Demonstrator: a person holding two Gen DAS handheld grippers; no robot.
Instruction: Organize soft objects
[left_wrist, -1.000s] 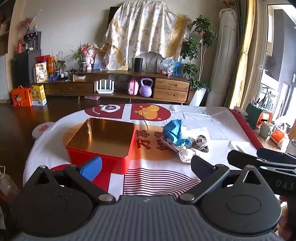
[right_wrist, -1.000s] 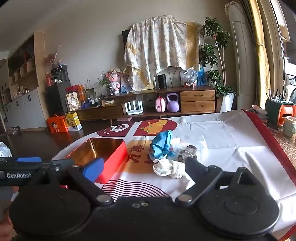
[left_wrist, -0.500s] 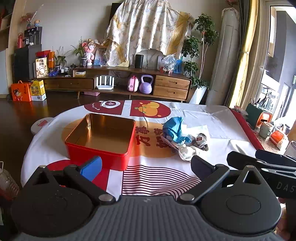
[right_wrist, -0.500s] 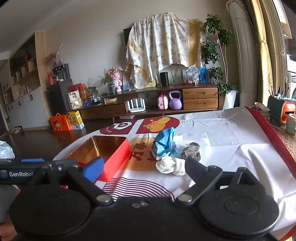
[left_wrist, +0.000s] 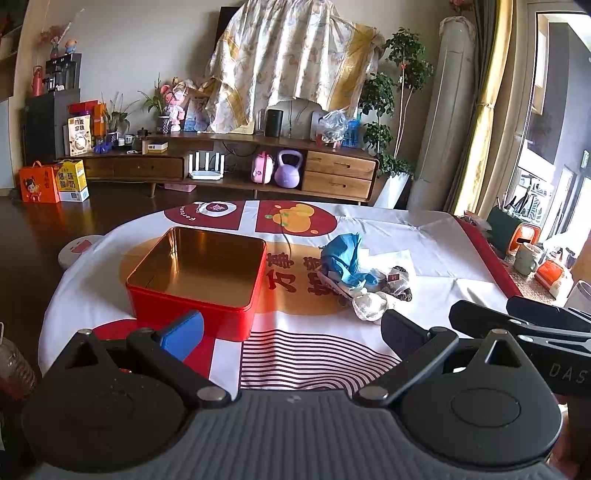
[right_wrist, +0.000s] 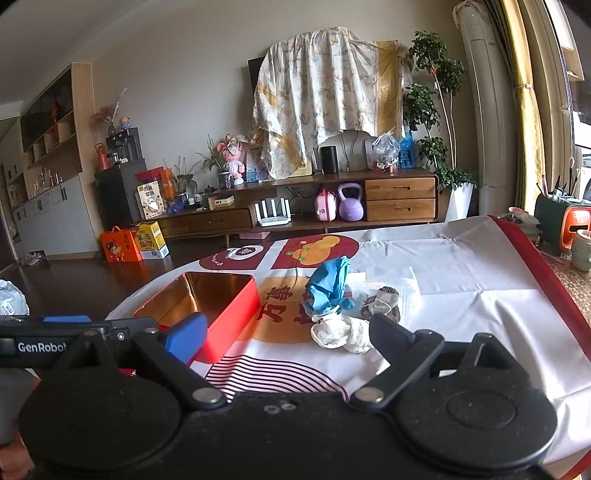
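Note:
A red tin box (left_wrist: 195, 291) (right_wrist: 229, 306) with a gold inside stands open and empty on the table. To its right lies a small heap of soft things: a blue cloth (left_wrist: 343, 258) (right_wrist: 328, 284), a white cloth (left_wrist: 369, 306) (right_wrist: 340, 332) and a dark patterned piece (left_wrist: 400, 282) (right_wrist: 384, 301). My left gripper (left_wrist: 291, 328) hovers open near the table's front edge, short of the box and the heap. My right gripper (right_wrist: 284, 332) is open too, with the white cloth just beyond its fingers. Neither holds anything.
A white tablecloth (left_wrist: 424, 243) with red prints and stripes covers the table. Cups and an orange holder (left_wrist: 528, 240) stand off its right side. Beyond are a wooden TV cabinet (left_wrist: 229, 166), plants, a draped screen and boxes on the dark floor.
Both views have shifted a little: the box and the heap sit slightly lower and closer in frame. Both grippers stay open and nothing on the table has moved.

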